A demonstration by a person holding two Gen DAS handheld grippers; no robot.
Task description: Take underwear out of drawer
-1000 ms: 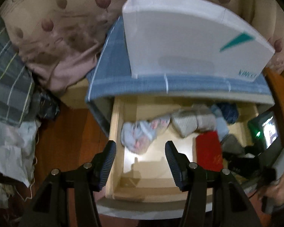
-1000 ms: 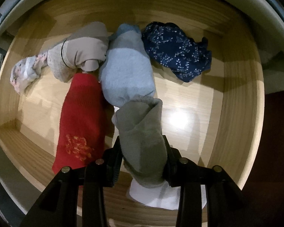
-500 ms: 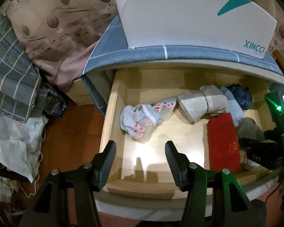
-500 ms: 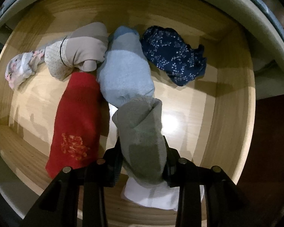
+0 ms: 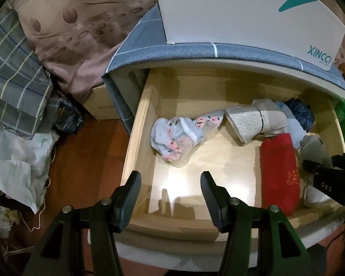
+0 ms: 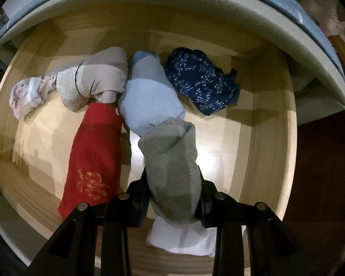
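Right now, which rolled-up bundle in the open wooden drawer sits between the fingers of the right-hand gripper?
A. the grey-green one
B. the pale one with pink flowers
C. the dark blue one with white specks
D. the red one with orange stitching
A: in the right wrist view the right gripper has both pads pressed into the sides of the grey-green rolled bundle; the others lie untouched.

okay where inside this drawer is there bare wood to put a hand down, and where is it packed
Bare floor lies at the front left of the drawer, between the floral bundle and the front wall, under the open left gripper. A smaller patch lies right of the grey roll, below the navy piece. The middle is crowded: beige bundle, light blue roll, red roll touching.
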